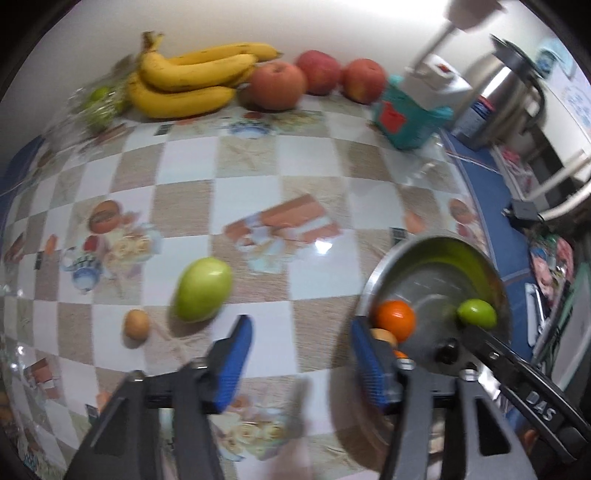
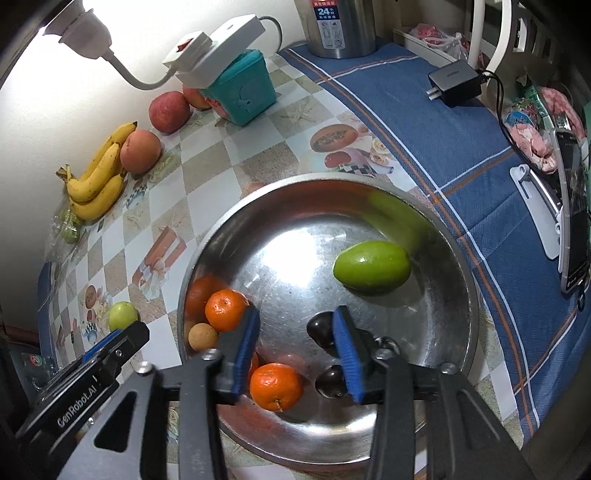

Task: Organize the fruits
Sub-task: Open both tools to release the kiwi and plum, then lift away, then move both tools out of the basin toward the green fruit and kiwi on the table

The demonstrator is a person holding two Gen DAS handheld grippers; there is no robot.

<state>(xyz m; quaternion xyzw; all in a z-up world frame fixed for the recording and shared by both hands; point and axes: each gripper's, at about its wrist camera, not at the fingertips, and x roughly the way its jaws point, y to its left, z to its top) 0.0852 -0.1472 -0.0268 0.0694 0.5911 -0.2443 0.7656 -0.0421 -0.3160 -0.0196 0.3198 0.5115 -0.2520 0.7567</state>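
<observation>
Green mango (image 2: pixel 372 266) lies loose in steel bowl (image 2: pixel 458 266), ahead of right gripper (image 2: pixel 295 332), jaws wide, empty, poised over bowl. Left gripper (image 1: pixel 301 343) wide, empty, above tablecloth (image 1: pixel 303 177); second green mango (image 1: pixel 203 289) just ahead-left.

Left tool (image 1: pixel 301 350): black frame, blue ribbed pads, silver screws. Right tool (image 2: pixel 295 343): same; "GenRobot.AI" lettering.

White lettering "GenRobot.AI" runs along the black left tongs (image 2: pixel 96 373), at eight o'clock in the right wrist view. In the left wrist view the right tongs (image 1: pixel 517 373) carry the letters "DAS" at four o'clock. The steel flask (image 2: pixel 341 26) at twelve o'clock bears a label (image 2: pixel 328 18) reading "24"; its smaller print is illegible.
</observation>
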